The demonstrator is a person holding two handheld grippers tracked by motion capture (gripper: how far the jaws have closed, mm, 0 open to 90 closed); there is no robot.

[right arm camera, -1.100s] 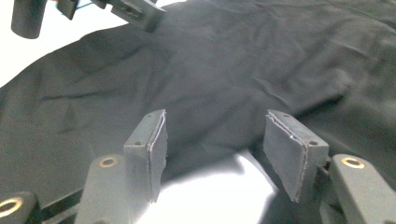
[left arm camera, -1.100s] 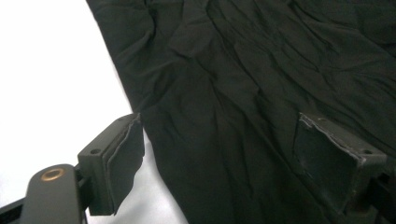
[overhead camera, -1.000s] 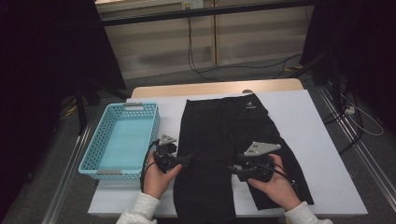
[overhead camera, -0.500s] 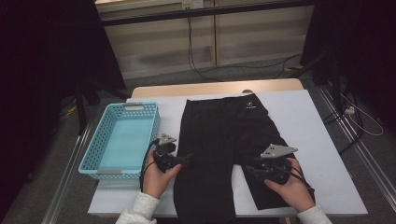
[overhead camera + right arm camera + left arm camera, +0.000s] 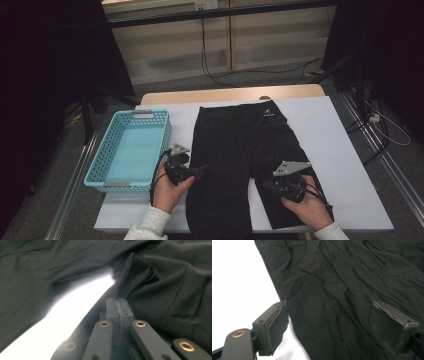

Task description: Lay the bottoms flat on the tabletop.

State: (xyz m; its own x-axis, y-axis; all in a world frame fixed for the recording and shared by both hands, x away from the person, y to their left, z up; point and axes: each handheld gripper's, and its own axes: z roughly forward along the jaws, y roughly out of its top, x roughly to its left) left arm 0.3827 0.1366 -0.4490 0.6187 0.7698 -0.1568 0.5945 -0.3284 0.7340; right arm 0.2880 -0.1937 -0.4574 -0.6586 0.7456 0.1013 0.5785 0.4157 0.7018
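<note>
Black pants (image 5: 240,150) lie flat on the white table (image 5: 340,150), waistband at the far edge, legs running toward the near edge. Blue basket (image 5: 131,150) sits just left of them, empty.

Left gripper (image 5: 192,172) is at the outer edge of the left leg, roughly mid-thigh. Left gripper view: jaws wide apart, one pad (image 5: 274,325) over the table just outside the cloth edge, the other over the fabric; nothing is held. It looks lined up to bite that edge.

Right gripper (image 5: 270,186) is on the right leg, inner side, near the crotch gap. Right gripper view: jaws pressed together on a pinched-up peak of pants (image 5: 150,290) fabric, with the fold standing up from the tips (image 5: 119,305). White table shows through the gap between the legs.

Handling, as a guess: thin stretchy knit, light, fully limp, no stiffness. It'll sag and drape from any pinch, and a single-layer grab will just tent rather than move the leg. Probably not slippery against the pads, but it may drag on the tabletop. Nothing fragile. Best holds: seams or hem edges, catching both layers; waistband is thicker and the surest grip. For a fold, matching grips on the outer edges would keep the cloth from bunching.
</note>
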